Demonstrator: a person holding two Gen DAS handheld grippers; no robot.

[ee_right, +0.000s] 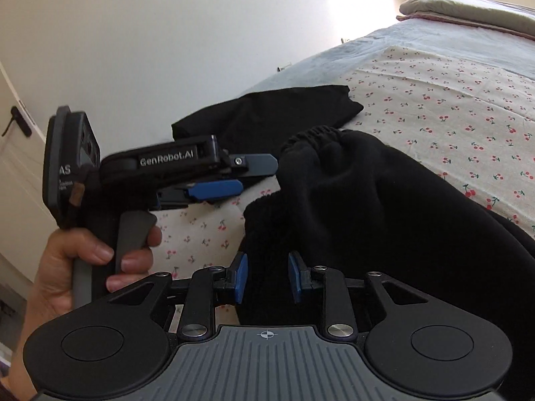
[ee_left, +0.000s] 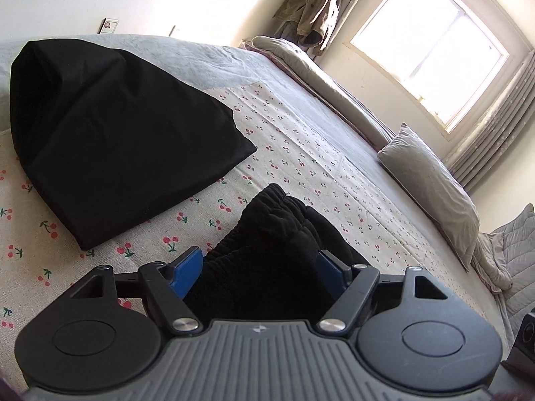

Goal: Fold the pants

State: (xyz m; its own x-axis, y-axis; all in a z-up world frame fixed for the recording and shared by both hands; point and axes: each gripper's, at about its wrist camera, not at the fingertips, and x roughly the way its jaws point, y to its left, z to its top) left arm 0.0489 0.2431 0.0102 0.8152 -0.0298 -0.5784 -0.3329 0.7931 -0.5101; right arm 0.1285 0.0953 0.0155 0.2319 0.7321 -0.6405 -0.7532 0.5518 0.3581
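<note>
My left gripper (ee_left: 259, 269) has its blue pads spread wide, with the bunched waistband of the black pants (ee_left: 267, 234) sitting between them; I cannot tell whether the pads actually press the cloth. From the right wrist view, that same gripper (ee_right: 254, 175) points at the waistband edge, its tips just beside the fabric, held by my left hand (ee_right: 83, 260). My right gripper (ee_right: 267, 279) stands with its blue pads (ee_right: 241, 277) apart and the pants (ee_right: 367, 217) lying between and beyond them on the cherry-print sheet (ee_right: 451, 100). A second black garment (ee_left: 110, 133) lies flat further up the bed, apart from the pants.
</note>
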